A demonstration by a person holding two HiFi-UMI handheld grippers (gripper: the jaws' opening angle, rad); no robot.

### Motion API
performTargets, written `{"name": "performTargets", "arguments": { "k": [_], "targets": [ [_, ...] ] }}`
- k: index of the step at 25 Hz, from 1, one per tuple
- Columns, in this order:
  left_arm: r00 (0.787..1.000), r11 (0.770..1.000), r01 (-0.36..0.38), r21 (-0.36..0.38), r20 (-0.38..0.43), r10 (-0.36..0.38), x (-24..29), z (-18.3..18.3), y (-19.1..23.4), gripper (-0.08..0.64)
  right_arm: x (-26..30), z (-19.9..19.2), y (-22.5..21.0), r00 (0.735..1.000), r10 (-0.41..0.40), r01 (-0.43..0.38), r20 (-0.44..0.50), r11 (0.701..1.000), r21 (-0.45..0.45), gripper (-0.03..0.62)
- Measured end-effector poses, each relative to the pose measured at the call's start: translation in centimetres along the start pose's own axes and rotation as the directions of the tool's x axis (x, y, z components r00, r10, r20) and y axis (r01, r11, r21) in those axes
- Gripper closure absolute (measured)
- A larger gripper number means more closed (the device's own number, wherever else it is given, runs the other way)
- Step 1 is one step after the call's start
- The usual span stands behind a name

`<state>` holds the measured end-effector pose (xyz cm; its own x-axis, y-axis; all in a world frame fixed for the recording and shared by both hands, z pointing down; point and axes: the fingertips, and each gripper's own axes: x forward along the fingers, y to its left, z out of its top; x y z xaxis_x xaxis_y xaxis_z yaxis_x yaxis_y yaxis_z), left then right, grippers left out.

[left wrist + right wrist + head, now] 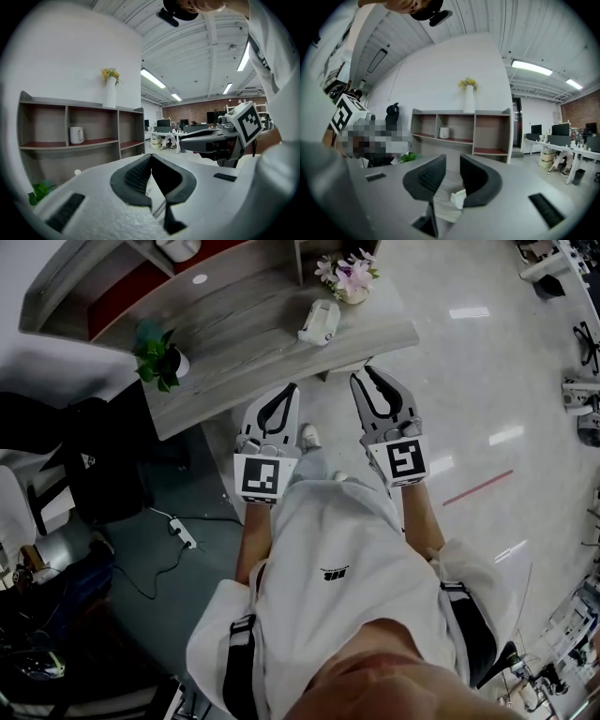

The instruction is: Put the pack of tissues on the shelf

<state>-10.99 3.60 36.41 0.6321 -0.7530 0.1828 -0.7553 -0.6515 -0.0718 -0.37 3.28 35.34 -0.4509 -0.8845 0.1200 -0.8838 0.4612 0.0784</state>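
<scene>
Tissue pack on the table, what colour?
White; the pack of tissues shows best in the head view.

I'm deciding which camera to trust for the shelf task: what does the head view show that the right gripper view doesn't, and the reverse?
Only the head view: pink flowers on the table and a power strip on the floor. Only the right gripper view: yellow flowers in a tall vase atop the shelf, and office desks far off. Both: the tissue pack and the green plant.
</scene>
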Motion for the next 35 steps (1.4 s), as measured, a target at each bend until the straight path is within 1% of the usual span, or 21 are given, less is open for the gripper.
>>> {"name": "performTargets", "arguments": {
  "k": [2,6,17,24,29,35],
  "targets": [
    [1.0,1.0,0.016,-0.011,-0.005,-0.016,0.8,-0.2,1.0,0.531,1.3,-0.3,-0.2,1.0,-0.016,0.016,-0.014,1.0,-0.002,0.495],
    [0.997,0.998,0.069,-0.007,-0.02,-0.069,2.2,-1.3,2.1,0.532,3.2,-1.1,-0.6,0.998,-0.051,0.051,-0.036,0.999,-0.001,0.495],
    [0.984,0.987,0.16,-0.031,-0.071,-0.162,6.0,-4.6,3.6,0.531,6.8,-6.1,-1.9,0.985,-0.112,0.116,-0.132,0.993,0.023,0.494],
    [0.978,0.982,0.185,-0.036,-0.093,-0.188,8.8,-6.1,4.2,0.531,9.1,-8.9,-3.1,0.977,-0.111,0.117,-0.181,0.993,0.025,0.488],
    [0.975,0.982,0.181,-0.051,-0.12,-0.186,10.4,-7.6,4.5,0.532,10.6,-11.1,-3.6,0.972,-0.096,0.103,-0.217,0.995,0.02,0.483],
    [0.97,0.981,0.181,-0.064,-0.151,-0.188,12.4,-9.4,4.7,0.531,12.1,-14.1,-4.7,0.963,-0.083,0.1,-0.258,0.994,0.053,0.482]
  ]
}}
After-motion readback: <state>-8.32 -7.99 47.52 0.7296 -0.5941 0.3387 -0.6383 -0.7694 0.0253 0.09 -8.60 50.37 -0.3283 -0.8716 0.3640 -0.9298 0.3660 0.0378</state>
